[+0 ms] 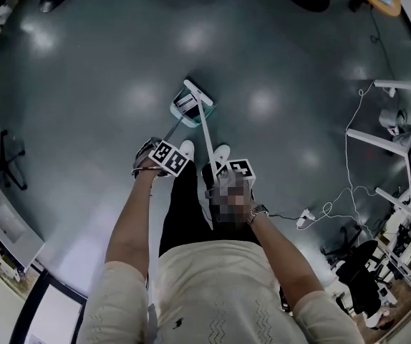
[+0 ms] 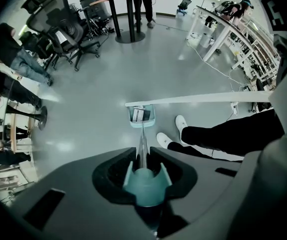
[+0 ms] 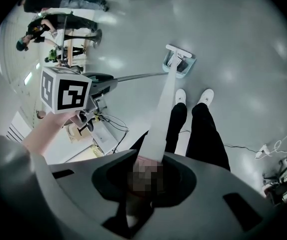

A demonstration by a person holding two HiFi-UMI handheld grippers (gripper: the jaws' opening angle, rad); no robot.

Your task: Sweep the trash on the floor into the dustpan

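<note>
There are two hand-held grippers, one broom, one dustpan and two white shoes.

Both arms stretched forward and down, side by side; left gripper jaws clamped on dustpan handle (teal grip seated between them); right gripper jaws clamped on broom handle.

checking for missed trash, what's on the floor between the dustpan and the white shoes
Nothing: the floor between the dustpan and the shoes looks bare in the left gripper view. The head view shows only the broom handle passing above it.
</note>
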